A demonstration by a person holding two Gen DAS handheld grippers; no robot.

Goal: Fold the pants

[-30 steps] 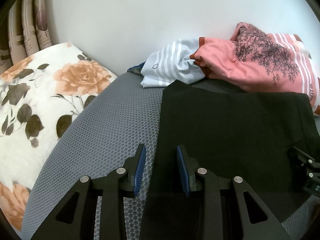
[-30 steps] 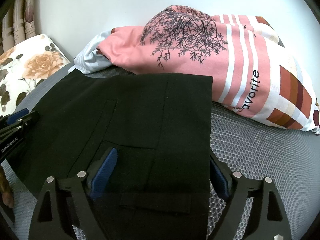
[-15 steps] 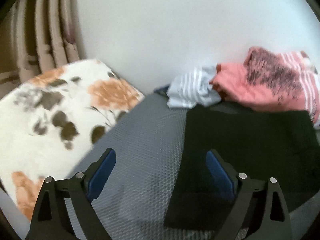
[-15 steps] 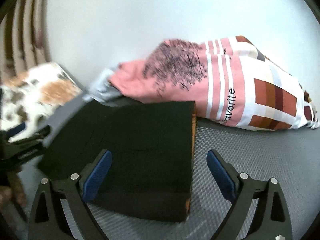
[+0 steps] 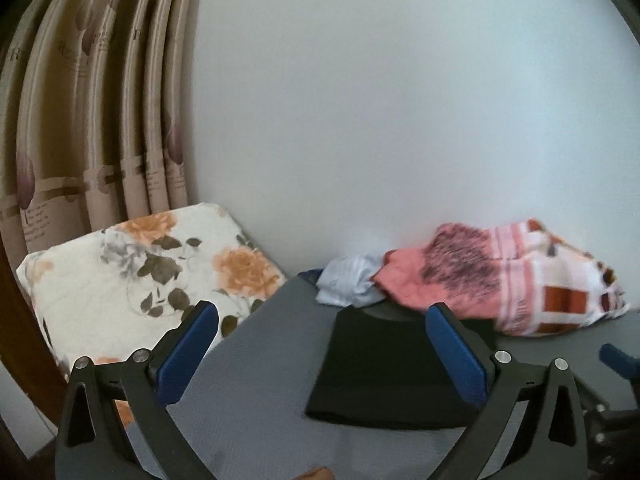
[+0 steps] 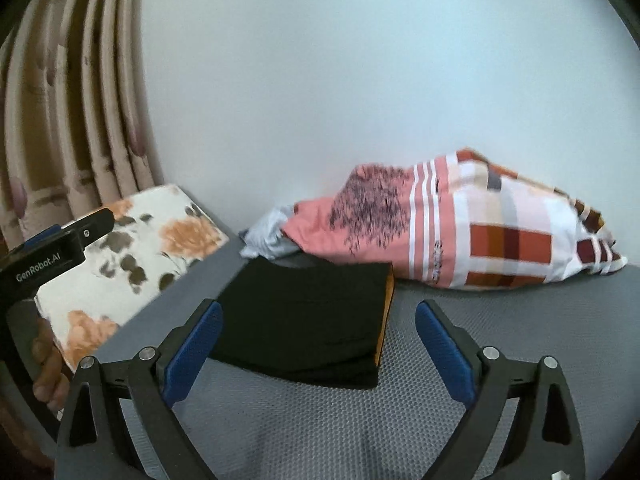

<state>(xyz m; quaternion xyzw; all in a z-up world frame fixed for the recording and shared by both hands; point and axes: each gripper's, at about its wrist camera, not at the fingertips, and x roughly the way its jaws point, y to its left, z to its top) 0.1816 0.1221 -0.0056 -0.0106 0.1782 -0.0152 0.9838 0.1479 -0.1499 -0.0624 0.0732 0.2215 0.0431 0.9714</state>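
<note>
One folded pants (image 6: pixel 308 320) stack lies flat, long axis pointing wallward.

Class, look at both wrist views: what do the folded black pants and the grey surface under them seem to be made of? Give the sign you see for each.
Folded black pants: looks like a matte woven fabric, perhaps suiting; it lies in flat layers with crisp edges and no shine. Grey surface: seems a textured mesh or embossed mat, judging by its fine honeycomb pattern; which one cannot be told.
</note>
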